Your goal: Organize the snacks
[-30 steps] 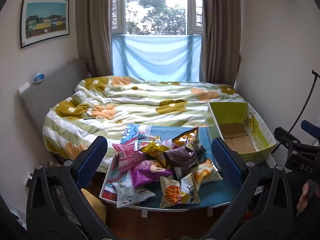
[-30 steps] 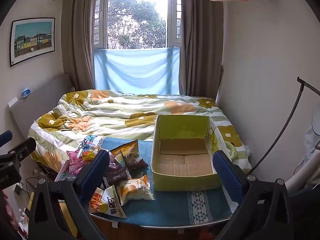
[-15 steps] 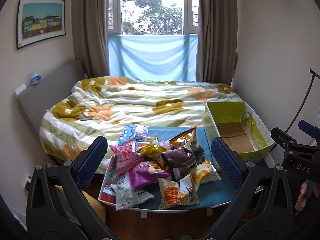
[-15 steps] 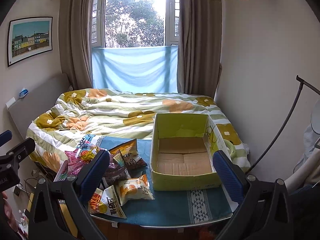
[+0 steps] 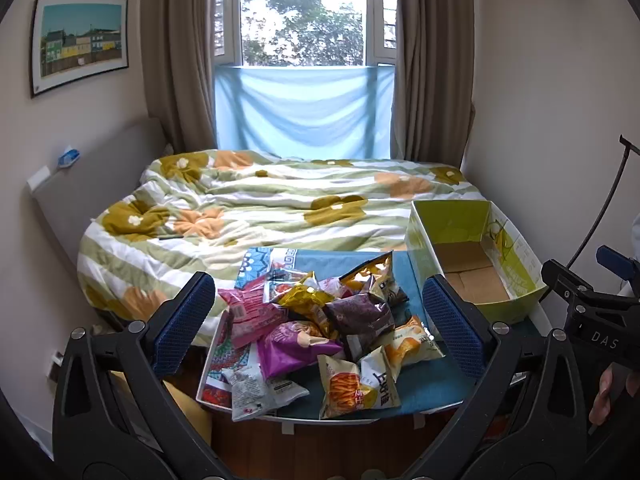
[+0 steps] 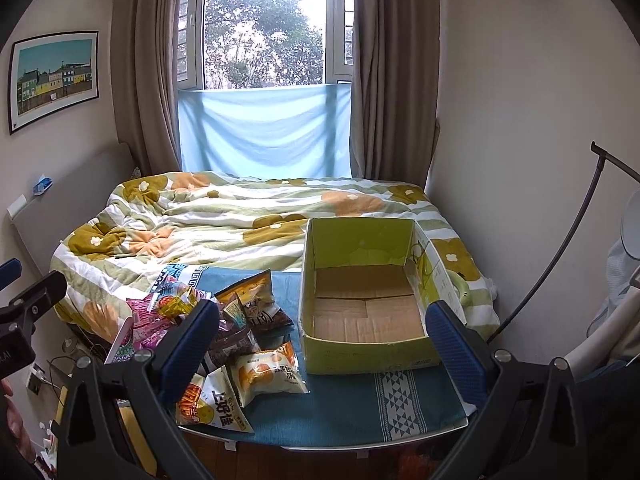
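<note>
Starting out | snack bags (image 5: 328, 328) heaped on tabletop (image 6: 352, 408) | box (image 6: 366, 312) beside them empty | left tool (image 5: 320, 320), right tool (image 6: 320, 340) both wide, holding nothing | everything left.

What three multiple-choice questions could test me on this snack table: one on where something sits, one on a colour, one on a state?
1. Where is the cardboard box relative to the snack pile?
A. To its right
B. To its left
C. Under it

2. What colour is the box's outside?
A. Red
B. Yellow-green
C. Black

3. What is in the box?
A. All the snacks
B. Two bags
C. Nothing

Answers:
1 A: in the right wrist view the box stands right of the bags on the blue table cloth.
2 B: its front wall is yellow-green.
3 C: only bare cardboard floor shows; the left gripper and right gripper both gape open, holding nothing.
</note>
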Available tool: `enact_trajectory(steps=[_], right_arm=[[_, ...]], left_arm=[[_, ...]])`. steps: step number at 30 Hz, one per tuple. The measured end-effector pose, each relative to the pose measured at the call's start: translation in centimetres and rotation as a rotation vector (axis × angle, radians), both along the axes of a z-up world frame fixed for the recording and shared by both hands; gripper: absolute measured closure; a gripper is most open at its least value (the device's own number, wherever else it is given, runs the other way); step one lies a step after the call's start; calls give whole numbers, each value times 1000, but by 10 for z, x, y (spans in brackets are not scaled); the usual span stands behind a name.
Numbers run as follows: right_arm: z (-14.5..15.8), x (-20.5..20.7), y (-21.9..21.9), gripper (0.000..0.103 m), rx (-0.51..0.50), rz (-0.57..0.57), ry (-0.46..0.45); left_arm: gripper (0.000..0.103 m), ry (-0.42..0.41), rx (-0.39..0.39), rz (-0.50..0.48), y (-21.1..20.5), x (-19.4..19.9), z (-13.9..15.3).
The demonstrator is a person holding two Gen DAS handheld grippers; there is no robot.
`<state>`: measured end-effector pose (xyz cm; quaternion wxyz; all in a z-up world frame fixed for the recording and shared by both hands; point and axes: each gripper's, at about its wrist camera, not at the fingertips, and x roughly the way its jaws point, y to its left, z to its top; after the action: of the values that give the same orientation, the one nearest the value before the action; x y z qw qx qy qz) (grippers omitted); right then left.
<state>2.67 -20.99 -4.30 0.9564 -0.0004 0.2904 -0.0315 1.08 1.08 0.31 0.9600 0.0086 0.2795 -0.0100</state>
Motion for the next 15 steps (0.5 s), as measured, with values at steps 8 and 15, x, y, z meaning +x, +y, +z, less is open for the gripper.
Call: enact_trajectory(steps=[8, 15], right_arm=[[-4, 0, 2, 0, 3, -1, 11], [-8, 4, 2, 0, 5, 0, 27]], left_arm=[[0, 12, 6, 2, 1, 1, -5], [0, 27, 8, 3, 1, 3, -9]])
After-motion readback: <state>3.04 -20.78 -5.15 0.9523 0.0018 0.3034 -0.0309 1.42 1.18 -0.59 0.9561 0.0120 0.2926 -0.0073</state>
